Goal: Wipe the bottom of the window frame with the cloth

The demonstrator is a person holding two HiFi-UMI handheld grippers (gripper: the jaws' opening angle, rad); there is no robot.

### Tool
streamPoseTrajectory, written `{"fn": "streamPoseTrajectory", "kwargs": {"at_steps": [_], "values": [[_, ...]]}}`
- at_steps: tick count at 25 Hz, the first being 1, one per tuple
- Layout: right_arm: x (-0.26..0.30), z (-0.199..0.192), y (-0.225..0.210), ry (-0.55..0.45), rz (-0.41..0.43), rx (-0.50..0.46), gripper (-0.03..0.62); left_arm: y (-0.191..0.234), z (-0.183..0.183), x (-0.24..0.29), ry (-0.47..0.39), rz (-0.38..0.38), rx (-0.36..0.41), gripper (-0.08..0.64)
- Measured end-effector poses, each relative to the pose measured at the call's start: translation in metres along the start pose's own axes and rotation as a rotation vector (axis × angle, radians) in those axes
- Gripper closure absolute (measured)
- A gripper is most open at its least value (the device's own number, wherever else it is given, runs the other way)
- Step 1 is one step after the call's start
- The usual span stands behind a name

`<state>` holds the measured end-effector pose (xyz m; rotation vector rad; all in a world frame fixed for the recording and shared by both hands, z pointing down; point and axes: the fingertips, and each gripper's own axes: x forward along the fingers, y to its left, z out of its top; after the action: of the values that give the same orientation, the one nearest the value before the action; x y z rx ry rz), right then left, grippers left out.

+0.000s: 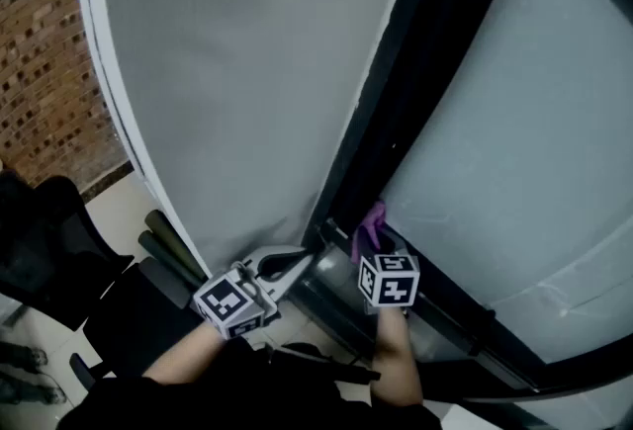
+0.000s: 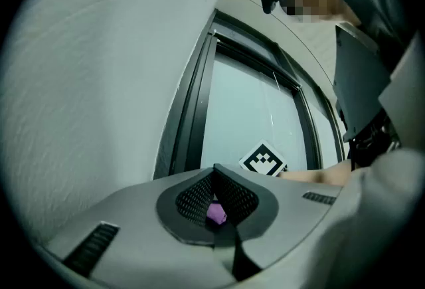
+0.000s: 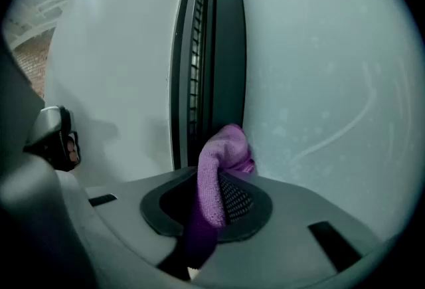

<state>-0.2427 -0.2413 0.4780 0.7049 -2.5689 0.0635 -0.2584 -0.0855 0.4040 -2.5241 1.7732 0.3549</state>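
Right gripper [image 3: 214,188] clamps the cloth [image 3: 226,148] against the frame [image 3: 222,48], so wiping seems under way; how much remains isn't clear. Left gripper [image 2: 214,181], beside the frame, pinches a purple bit [image 2: 216,213].

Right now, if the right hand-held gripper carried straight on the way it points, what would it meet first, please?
The purple cloth in the right hand-held gripper leads and would press into the dark window frame beside the glass pane; it may already touch, though depth is unclear.
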Motion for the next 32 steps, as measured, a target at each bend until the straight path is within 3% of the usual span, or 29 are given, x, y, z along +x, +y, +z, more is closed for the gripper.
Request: {"fn": "streamPoseTrajectory", "kwargs": {"at_steps": [12, 16, 26, 32], "values": [[0.01, -0.007, -0.016, 0.052, -0.09, -0.053, 0.525, 0.012, -0.013, -0.01, 0.037, 0.052, 0.009, 0.568], [-0.003, -0.015, -0.028, 0.049, -0.162, -0.03, 0.526, 0.004, -0.005, -0.006, 0.025, 0.018, -0.011, 0.568], [-0.032, -0.031, -0.049, 0.063, -0.226, 0.023, 0.526, -0.001, -0.017, 0.002, 0.066, -0.032, -0.026, 0.568], [-0.055, -0.044, -0.067, 0.065, -0.296, 0.054, 0.526, -0.013, -0.02, 0.017, 0.081, -0.111, -0.032, 0.568]]}}
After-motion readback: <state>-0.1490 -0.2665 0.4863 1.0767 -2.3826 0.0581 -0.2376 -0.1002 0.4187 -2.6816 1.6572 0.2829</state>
